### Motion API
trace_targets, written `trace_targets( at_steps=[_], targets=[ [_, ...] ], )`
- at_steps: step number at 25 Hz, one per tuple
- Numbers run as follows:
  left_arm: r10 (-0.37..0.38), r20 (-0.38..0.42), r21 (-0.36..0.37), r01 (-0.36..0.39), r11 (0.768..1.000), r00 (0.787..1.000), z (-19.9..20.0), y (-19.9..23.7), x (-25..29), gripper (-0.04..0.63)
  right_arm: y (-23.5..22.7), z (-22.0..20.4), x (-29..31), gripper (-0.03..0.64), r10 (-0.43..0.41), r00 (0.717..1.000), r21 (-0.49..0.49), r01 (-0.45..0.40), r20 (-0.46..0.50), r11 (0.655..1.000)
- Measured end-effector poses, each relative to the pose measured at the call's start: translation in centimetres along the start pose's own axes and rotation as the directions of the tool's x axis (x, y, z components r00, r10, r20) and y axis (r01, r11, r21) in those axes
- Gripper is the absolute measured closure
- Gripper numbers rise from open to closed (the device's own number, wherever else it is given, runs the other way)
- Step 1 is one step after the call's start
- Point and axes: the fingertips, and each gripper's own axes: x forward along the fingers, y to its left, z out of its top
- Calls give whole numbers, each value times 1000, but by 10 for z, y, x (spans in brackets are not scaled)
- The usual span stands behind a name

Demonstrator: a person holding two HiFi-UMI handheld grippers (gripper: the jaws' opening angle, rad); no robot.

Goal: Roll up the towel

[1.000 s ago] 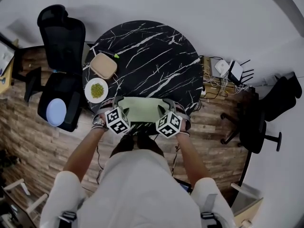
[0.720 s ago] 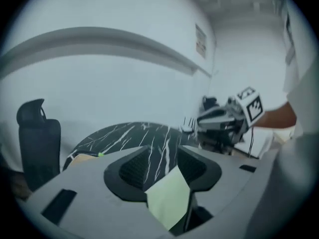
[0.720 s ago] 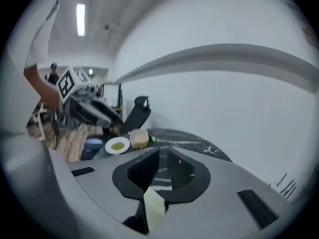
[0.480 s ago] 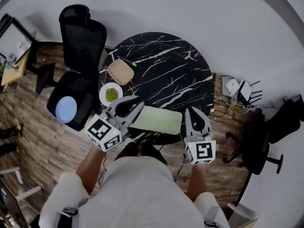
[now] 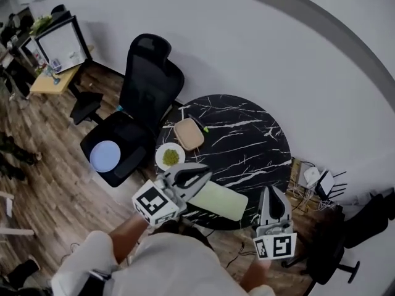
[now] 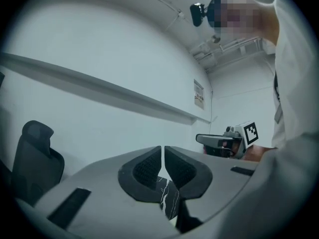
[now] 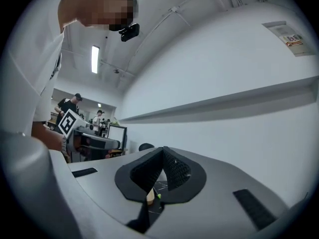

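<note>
The pale green towel (image 5: pixel 217 201) lies as a long narrow band at the near edge of the round black marble table (image 5: pixel 247 140). Neither gripper touches it. My left gripper (image 5: pixel 199 176) is held high over the towel's left end, pointing level, shut with nothing between its fingers. My right gripper (image 5: pixel 273 194) hovers off the towel's right end, near the table's edge, also shut and empty. In the left gripper view the pads (image 6: pixel 147 167) meet with only a sliver between them, and the right gripper (image 6: pixel 219 142) shows beyond. The right gripper view shows its pads (image 7: pixel 175 169) pressed together.
On the table's left side sit a tan flat box (image 5: pixel 189 134), a white plate of green bits (image 5: pixel 170 156) and a green pen (image 5: pixel 200 126). A black office chair (image 5: pixel 148 85) with a blue disc (image 5: pixel 105 156) stands left. Cables and a router (image 5: pixel 320 180) lie right.
Both grippers have lifted off the towel's near corners and risen toward the camera while their jaws shut. The towel stays on the table. The head view has swung to take in more room.
</note>
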Motion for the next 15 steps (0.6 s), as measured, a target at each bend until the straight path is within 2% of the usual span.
trace_targets(
  at_steps=[6, 12, 15],
  targets=[
    [59, -40, 51, -57, 997, 997, -10, 14, -12, 581, 14, 0, 9, 623, 40, 999, 8, -40, 8, 999],
    [44, -4, 56, -44, 997, 999, 5, 14, -11, 586, 10, 6, 2, 623, 11, 1000, 19, -12, 21, 1000],
    [31, 3, 45, -31, 999, 1000, 9, 10, -9, 586, 7, 0, 0, 623, -3, 1000, 28, 3, -3, 1000]
  ],
)
